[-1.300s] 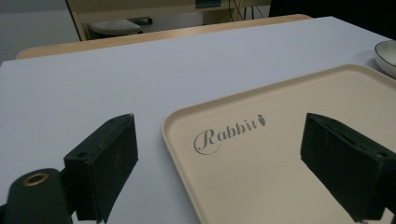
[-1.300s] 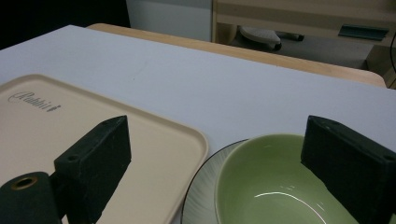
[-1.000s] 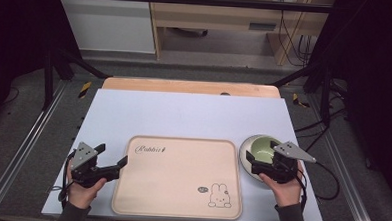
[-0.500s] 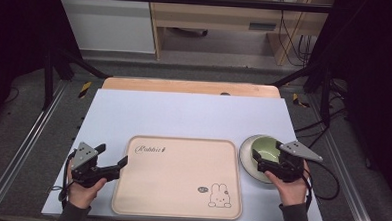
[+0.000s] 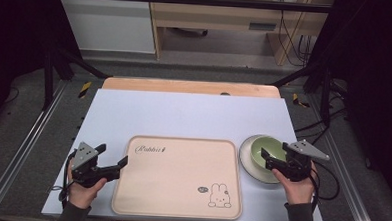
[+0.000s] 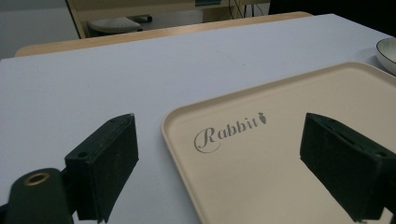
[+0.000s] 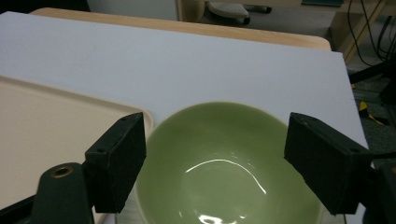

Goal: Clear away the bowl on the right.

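The right gripper hangs over the near right side of the bowl, its jaws spread wide and holding nothing. In the right gripper view the two jaws stand on either side of the bowl, above its green inside; whether they touch the rim cannot be told. The bowl sits on a plate near the right edge of the table, just right of the tray.

The left gripper rests low at the near left, its jaws also wide apart and empty. In the left gripper view they straddle the tray's far left corner, one jaw over the table, the other over the tray, by the "Rabbit" lettering.
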Tool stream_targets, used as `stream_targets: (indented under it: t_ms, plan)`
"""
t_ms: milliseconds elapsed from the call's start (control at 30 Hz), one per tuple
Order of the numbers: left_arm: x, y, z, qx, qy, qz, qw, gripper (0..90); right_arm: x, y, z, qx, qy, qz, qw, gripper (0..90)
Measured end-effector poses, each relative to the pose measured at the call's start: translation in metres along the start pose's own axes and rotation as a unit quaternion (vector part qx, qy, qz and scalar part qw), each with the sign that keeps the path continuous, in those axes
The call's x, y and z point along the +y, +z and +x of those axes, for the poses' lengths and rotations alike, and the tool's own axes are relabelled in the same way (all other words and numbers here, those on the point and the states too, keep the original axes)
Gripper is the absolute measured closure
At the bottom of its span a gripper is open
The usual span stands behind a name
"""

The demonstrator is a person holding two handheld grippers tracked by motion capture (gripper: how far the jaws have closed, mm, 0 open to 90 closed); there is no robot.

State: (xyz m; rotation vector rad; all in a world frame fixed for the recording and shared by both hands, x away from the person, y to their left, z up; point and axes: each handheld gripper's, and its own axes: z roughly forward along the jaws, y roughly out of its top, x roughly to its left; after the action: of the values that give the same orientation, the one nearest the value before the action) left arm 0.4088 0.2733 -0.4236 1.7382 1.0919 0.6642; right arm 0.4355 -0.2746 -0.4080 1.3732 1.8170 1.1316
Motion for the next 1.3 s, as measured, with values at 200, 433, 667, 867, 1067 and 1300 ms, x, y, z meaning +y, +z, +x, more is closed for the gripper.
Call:
stream_targets:
  t_ms: [200, 433, 667, 867, 1067, 1300]
  plan:
    - [0.0, 0.001, -0.001, -0.001, 0.0, 0.001, 1.0, 11.4, -0.002, 0.002, -0.007, -0.018, 0.0, 0.007, 0.9998, 22.9]
    - [-0.001, 0.002, 0.0, -0.001, 0.001, 0.005, 1.0, 11.5, -0.003, 0.008, -0.015, -0.037, 0.005, 0.028, 0.9989, 24.3]
    - [-0.001, 0.002, -0.001, -0.001, 0.001, 0.004, 1.0, 11.6, -0.002, 0.015, -0.027, -0.056, 0.012, 0.051, 0.9971, 24.4]
    - [-0.001, 0.002, 0.0, -0.001, 0.0, 0.004, 1.0, 11.6, -0.002, 0.022, -0.032, -0.063, 0.013, 0.064, 0.9959, 25.1]
    - [-0.001, 0.002, 0.0, -0.001, 0.0, 0.004, 1.0, 11.8, -0.001, 0.029, -0.038, -0.064, 0.018, 0.083, 0.9943, 29.2]
    - [-0.001, 0.002, 0.0, -0.001, 0.0, 0.005, 1.0, 11.8, -0.002, 0.036, -0.044, -0.061, 0.021, 0.111, 0.9918, 33.1]
